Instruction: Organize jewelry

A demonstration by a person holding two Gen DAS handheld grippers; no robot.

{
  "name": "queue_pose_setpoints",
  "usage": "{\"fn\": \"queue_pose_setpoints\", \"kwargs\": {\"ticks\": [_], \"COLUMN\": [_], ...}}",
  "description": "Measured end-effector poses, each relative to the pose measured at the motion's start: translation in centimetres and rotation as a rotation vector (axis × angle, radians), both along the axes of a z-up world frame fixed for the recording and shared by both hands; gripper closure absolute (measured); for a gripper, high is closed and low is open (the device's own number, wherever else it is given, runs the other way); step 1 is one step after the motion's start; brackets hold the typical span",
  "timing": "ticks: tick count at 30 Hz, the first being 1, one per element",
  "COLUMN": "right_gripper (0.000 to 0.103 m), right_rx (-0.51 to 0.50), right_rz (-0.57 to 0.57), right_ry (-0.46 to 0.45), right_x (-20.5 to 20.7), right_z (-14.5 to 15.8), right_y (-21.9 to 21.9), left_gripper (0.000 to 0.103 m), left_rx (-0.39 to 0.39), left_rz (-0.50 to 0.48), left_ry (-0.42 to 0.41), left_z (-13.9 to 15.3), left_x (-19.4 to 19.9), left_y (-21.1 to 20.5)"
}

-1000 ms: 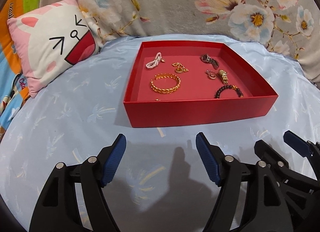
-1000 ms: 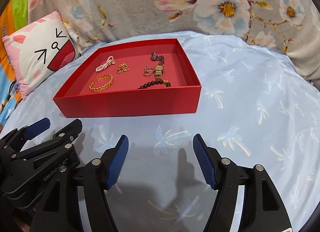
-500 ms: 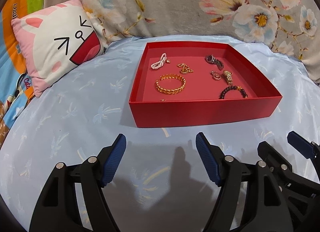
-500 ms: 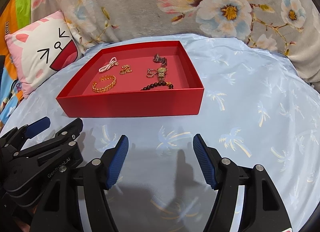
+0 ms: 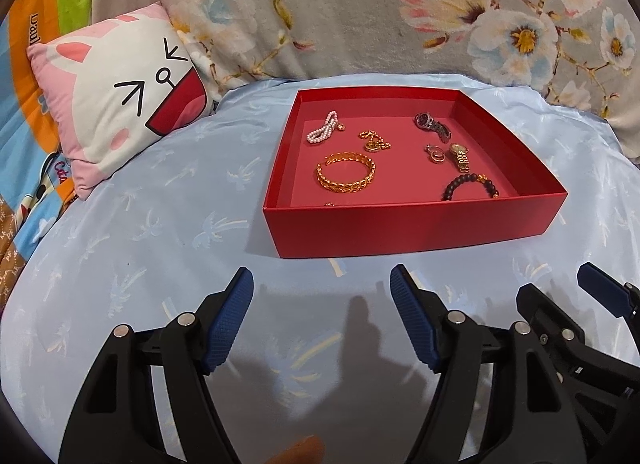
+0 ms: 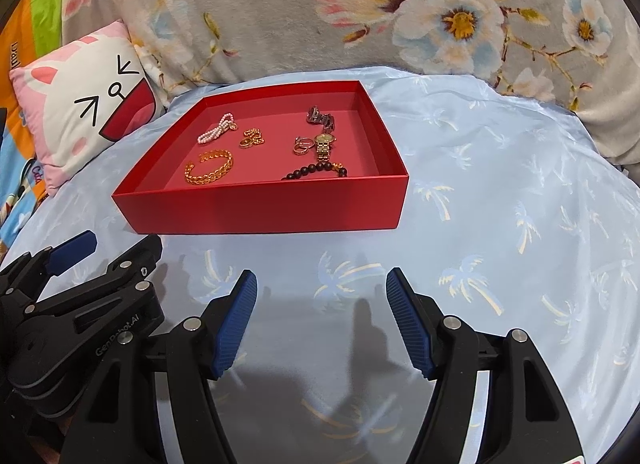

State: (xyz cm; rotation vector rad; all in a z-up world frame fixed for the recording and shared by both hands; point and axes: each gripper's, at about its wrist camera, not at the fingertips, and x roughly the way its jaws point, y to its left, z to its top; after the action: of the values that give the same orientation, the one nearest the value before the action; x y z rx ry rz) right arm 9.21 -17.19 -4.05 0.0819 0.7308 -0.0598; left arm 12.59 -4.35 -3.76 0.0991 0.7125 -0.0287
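A red tray (image 5: 400,229) (image 6: 260,209) sits on the light blue bedspread. In it lie a gold bangle (image 5: 346,175) (image 6: 209,171), a pearl bracelet (image 5: 322,131) (image 6: 216,132), a small gold chain piece (image 5: 373,141), a dark watch (image 5: 431,123), a gold watch (image 5: 459,155) (image 6: 323,144), rings (image 5: 435,153) and a dark bead bracelet (image 5: 469,185) (image 6: 316,172). My left gripper (image 5: 321,292) is open and empty, short of the tray's front wall. My right gripper (image 6: 321,292) is open and empty beside it, to the right.
A pink and white cat-face cushion (image 5: 120,103) (image 6: 80,103) lies left of the tray. A grey floral blanket (image 5: 360,11) rises behind it. The blue bedspread (image 6: 500,203) stretches to the right of the tray.
Both views have shifted slightly: the tray now appears a little further right and lower. Both grippers stay open and empty.
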Motion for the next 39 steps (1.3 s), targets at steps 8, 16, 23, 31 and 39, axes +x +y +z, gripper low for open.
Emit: {"fn": "queue_pose_setpoints", "kwargs": {"ticks": [8, 16, 23, 31, 39], "right_gripper": [0.037, 0.037, 0.037, 0.037, 0.037], "right_rx": [0.0, 0.002, 0.001, 0.001, 0.001], "right_rz": [0.0, 0.0, -0.001, -0.001, -0.001], "right_ry": [-0.002, -0.002, -0.002, 0.0, 0.0], "right_x": [-0.03, -0.01, -0.01, -0.02, -0.02], "right_z": [-0.06, -0.07, -0.05, -0.09, -0.08], "right_y": [0.04, -0.03, -0.05, -0.08, -0.09], "left_gripper": [0.035, 0.036, 0.038, 0.038, 0.038], "left_rx": [0.0, 0.0, 0.002, -0.001, -0.001], "left_rz": [0.0, -0.004, -0.008, -0.011, -0.011], "left_ry": [-0.001, -0.006, -0.009, -0.005, -0.006], "left_z": [0.04, 0.16, 0.24, 0.17, 0.14], "left_x": [0.01, -0.06, -0.13, -0.06, -0.04], "left_y": [-0.01, -0.06, -0.19, -0.21, -0.25]}}
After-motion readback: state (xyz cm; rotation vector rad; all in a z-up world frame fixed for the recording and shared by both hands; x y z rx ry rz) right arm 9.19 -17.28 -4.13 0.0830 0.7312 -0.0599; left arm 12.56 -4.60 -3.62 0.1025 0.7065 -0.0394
